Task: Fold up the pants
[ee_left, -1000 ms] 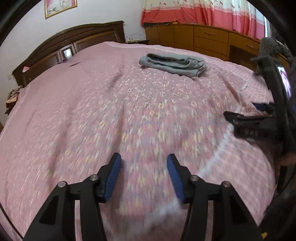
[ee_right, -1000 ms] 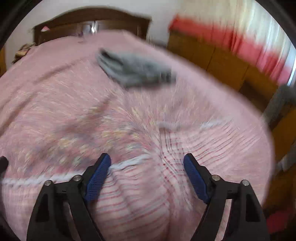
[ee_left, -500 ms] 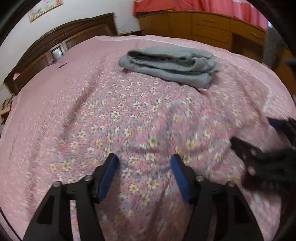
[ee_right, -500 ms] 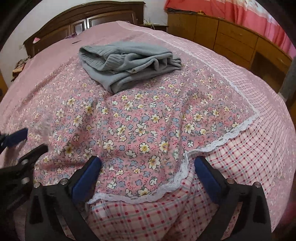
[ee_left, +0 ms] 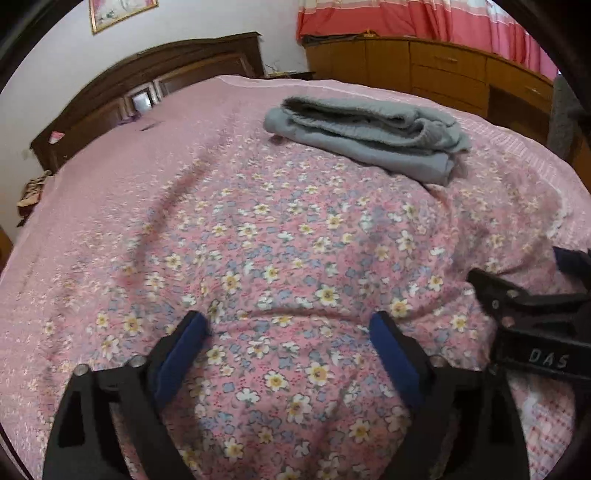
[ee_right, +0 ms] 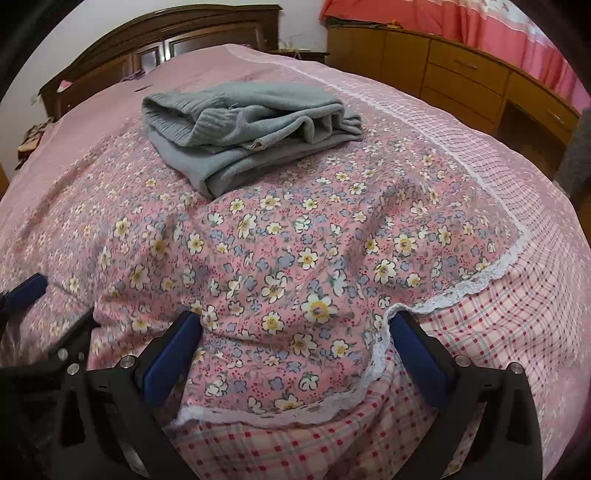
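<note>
Grey pants (ee_left: 369, 136) lie folded in a loose bundle on the pink flowered bedspread (ee_left: 258, 240), toward its far right. My left gripper (ee_left: 288, 321) hovers well short of them over bare bedspread, its jaws opening with only the cover beneath. The right gripper (ee_left: 535, 314) shows at that view's right edge. In the right wrist view the pants (ee_right: 251, 129) sit beyond my right gripper (ee_right: 295, 321), which stands wide open above a rumpled, lace-edged patch of bedspread (ee_right: 280, 258). One blue pad of the left gripper (ee_right: 26, 291) shows at the left edge.
A dark wooden headboard (ee_left: 155, 96) closes the far end of the bed. A wooden dresser (ee_right: 461, 74) with a red curtain (ee_right: 480, 22) above it runs along the right side. The checked border (ee_right: 517, 314) marks the bed's near right edge.
Both grippers have moved in over the bed toward the pants, which now look larger and sharper. The left jaws have spread much wider; the right jaws widened slightly.
</note>
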`<state>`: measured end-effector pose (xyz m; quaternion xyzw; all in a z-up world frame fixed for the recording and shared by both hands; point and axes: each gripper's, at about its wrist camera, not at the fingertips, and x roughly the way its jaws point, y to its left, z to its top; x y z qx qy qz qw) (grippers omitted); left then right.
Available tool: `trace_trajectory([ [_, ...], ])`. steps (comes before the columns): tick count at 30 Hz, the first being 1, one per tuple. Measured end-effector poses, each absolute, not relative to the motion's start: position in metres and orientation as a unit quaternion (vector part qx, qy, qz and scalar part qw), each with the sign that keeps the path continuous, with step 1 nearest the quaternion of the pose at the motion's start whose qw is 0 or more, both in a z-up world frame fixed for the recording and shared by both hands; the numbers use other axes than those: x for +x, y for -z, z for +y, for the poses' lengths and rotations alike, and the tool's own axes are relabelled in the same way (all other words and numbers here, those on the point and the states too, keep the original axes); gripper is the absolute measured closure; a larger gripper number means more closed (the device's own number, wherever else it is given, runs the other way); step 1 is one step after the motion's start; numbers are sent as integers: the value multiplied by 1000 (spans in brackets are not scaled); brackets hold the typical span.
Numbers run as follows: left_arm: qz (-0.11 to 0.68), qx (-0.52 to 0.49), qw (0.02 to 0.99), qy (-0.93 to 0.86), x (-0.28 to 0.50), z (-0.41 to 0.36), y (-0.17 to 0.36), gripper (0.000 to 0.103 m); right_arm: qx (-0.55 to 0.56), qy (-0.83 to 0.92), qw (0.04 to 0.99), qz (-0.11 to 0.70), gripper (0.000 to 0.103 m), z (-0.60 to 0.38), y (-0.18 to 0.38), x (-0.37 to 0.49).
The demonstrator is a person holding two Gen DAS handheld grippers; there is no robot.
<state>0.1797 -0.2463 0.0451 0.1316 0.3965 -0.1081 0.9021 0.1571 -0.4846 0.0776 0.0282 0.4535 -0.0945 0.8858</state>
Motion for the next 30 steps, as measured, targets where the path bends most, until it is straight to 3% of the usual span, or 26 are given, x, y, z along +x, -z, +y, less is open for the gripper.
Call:
trace_trajectory([
  [9, 383, 136, 909, 95, 177, -238, -44, 2, 42, 98, 892, 440, 0, -485, -77, 143],
  [30, 397, 133, 903, 98, 180, -243, -44, 0, 55, 88, 901, 421, 0, -488, -77, 135],
])
